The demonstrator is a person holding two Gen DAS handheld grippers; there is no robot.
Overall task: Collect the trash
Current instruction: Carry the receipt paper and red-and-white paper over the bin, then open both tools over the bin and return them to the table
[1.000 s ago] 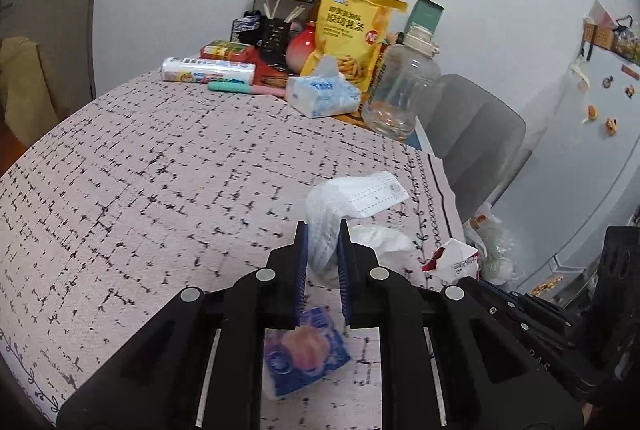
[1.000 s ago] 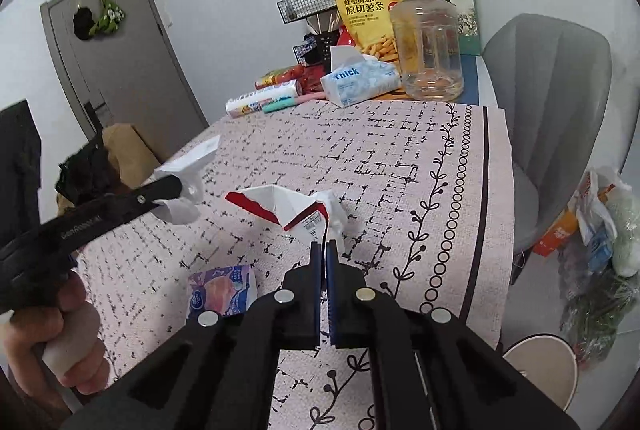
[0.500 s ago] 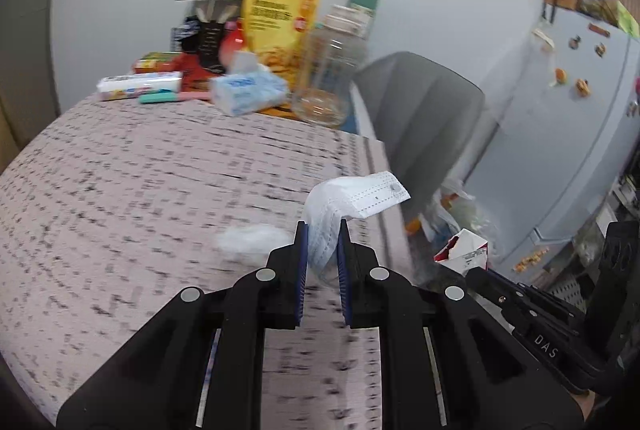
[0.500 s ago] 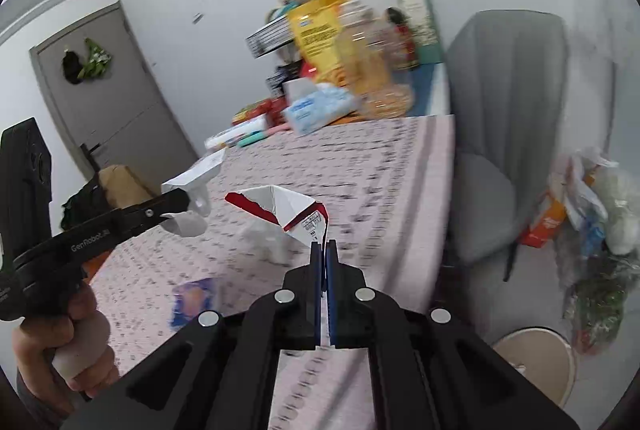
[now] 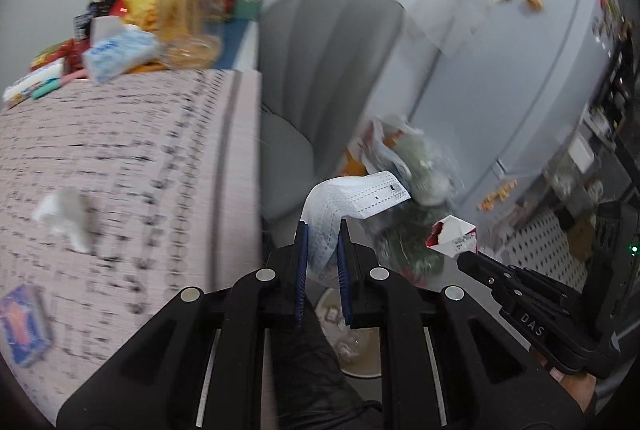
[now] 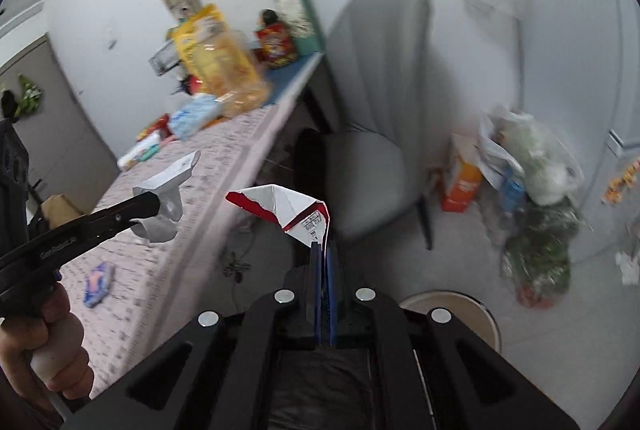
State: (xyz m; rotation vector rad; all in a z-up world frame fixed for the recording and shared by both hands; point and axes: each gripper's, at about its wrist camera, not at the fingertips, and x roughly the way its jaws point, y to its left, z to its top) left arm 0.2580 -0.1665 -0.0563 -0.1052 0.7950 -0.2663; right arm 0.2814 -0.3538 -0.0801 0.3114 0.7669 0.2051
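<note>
Left wrist: left claw (image 5: pixel 323 234) clamped on white face mask (image 5: pixel 352 197).

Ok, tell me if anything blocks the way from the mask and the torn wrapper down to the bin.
Nothing visible does. The left tool holds the face mask past the table edge, above the round bin. The right tool holds the red-and-white wrapper over open floor, the bin below to its right.

It was a home kitchen: a fridge (image 5: pixel 532 41) (with magnets), a snack-crowded table (image 5: pixel 132 157) and a chair (image 6: pixel 380 77).
</note>
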